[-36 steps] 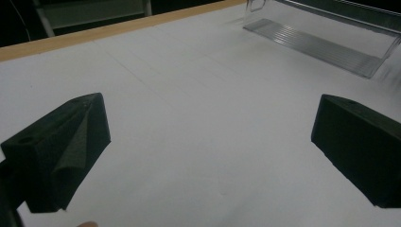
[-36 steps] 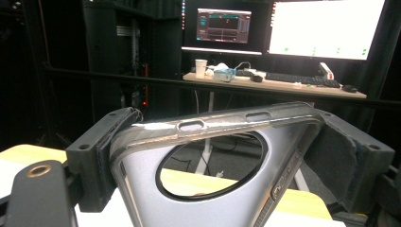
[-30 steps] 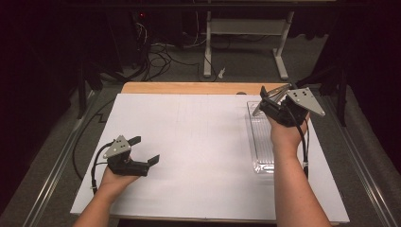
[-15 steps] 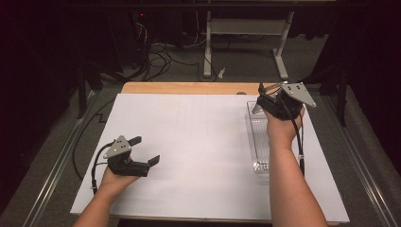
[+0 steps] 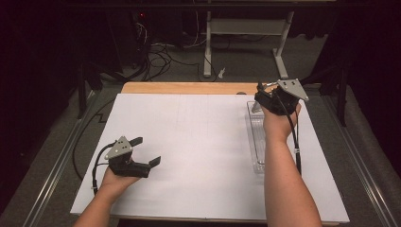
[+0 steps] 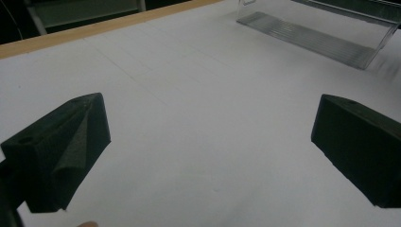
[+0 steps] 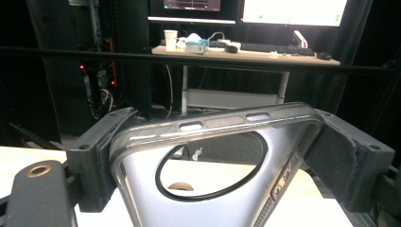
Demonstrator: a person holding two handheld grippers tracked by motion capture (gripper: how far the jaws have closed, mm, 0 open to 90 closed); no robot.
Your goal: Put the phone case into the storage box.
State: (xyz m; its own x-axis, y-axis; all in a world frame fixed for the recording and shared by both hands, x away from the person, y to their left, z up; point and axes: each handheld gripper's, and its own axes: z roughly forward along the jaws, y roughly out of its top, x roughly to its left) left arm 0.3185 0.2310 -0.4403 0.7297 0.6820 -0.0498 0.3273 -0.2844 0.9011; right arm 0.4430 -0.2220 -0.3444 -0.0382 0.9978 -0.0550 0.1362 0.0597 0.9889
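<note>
We look down on a wooden table (image 5: 189, 88) whose top is almost wholly covered by a large white sheet (image 5: 203, 156); a strip of bare wood shows along the far edge (and a thin line of it at the near edge). Faint pencil lines cross the sheet near its far middle. On the right part of the sheet lies a long clear plastic tray (image 5: 257, 142), set lengthwise from near to far, its far end close to the wooden strip. In the left gripper view we see the same tray (image 6: 312, 38) resting flat on the sheet (image 6: 198, 142), with the wooden edge (image 6: 94, 29) beyond it.
</note>
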